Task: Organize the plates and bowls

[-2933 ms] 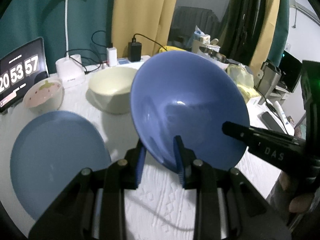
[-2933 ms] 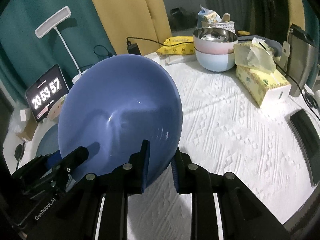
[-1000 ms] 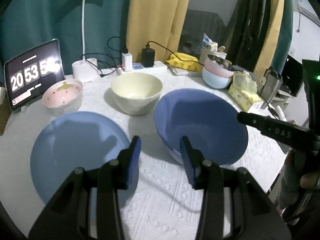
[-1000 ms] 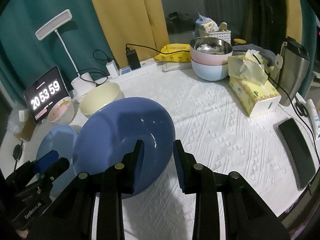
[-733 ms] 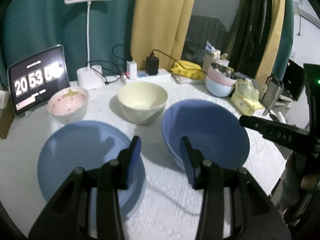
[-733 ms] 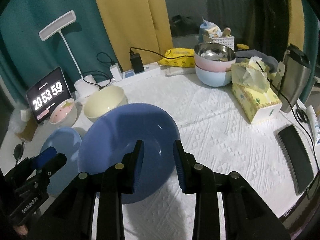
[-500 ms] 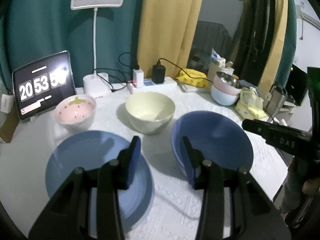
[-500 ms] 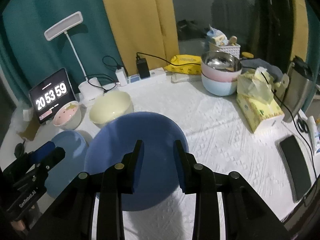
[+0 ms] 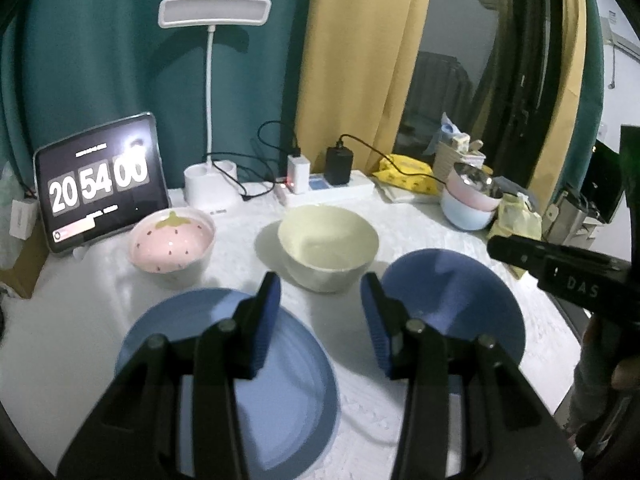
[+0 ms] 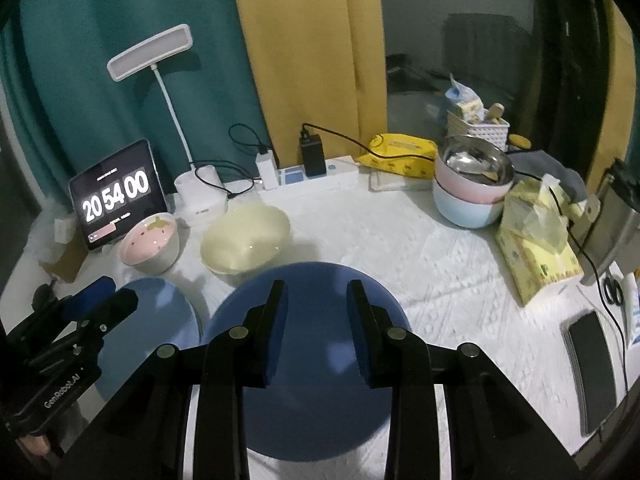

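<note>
- Left tool (image 9: 320, 312) and right tool (image 10: 316, 320): both spread, holding nothing, raised above the table (image 10: 400, 240).
- Blue bowl (image 10: 320, 360): lower centre, upright, apparently released.
- Plate (image 9: 280, 380): lower left, likely the stacking base.

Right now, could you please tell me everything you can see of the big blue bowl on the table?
The big blue bowl is wide, round and plain matte blue, smooth like ceramic or plastic. It sits upright and looks empty on the white textured tablecloth, right of the blue plate and in front of the cream bowl; whether it touches either I cannot tell. Nothing grips it: the right gripper hangs over it with jaws open, and the left gripper is open beside it.
</note>
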`<state>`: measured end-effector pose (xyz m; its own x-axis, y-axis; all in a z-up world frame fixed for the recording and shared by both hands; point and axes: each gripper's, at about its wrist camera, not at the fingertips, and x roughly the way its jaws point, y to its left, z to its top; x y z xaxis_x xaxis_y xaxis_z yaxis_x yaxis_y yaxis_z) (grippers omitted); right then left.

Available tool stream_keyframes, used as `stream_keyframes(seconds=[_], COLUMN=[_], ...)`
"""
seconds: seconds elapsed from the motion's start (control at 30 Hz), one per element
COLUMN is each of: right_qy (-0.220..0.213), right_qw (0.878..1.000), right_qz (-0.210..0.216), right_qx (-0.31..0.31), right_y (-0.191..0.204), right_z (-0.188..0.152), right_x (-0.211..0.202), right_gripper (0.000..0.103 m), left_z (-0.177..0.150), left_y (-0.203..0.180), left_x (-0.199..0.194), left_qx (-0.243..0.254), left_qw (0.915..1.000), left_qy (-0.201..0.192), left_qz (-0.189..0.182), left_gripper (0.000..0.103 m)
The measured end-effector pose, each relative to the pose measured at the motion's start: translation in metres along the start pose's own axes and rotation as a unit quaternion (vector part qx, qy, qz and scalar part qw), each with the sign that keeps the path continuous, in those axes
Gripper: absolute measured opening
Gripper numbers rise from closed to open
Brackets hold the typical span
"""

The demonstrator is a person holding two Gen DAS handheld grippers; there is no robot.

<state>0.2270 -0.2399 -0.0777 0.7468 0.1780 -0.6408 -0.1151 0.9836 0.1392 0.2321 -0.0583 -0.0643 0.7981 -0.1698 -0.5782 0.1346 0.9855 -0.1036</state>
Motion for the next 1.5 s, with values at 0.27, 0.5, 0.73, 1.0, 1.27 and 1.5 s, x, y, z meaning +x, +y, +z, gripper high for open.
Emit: stream_keyframes(seconds=[0.27, 0.5, 0.73, 1.0, 1.27, 1.5], right_qy=[0.000, 0.008, 0.014, 0.015, 0.018, 0.042], right_qw=[1.000, 1.000, 1.000, 0.999, 0.999, 0.998], right_qz=[0.008, 0.012, 0.012, 0.013, 0.017, 0.013], right_qx=[-0.014, -0.017, -0.025, -0.039, -0.049, -0.049], right_y=[0.013, 0.018, 0.022, 0.026, 0.029, 0.028], right_z=[0.013, 0.018, 0.027, 0.043, 0.054, 0.054], right_x=[0.013, 0.028, 0.042, 0.056, 0.076, 0.106], right_gripper=[0.032, 0.032, 0.032, 0.032, 0.032, 0.032], left_z=[0.011, 0.020, 0.027, 0.036, 0.041, 0.038], left_y=[0.009, 0.015, 0.020, 0.025, 0.040, 0.060], left_x=[0.010, 0.022, 0.037, 0.049, 0.072, 0.100], left_qx=[-0.004, -0.004, -0.001, -0.010, -0.019, -0.051], left_qw=[1.0000, 0.9999, 0.9999, 0.9998, 0.9992, 0.9969], left_qy=[0.004, 0.009, 0.015, 0.014, 0.019, 0.049], left_qz=[0.001, 0.006, 0.003, 0.005, 0.027, 0.036], left_gripper=[0.044, 0.045, 0.060, 0.073, 0.073, 0.073])
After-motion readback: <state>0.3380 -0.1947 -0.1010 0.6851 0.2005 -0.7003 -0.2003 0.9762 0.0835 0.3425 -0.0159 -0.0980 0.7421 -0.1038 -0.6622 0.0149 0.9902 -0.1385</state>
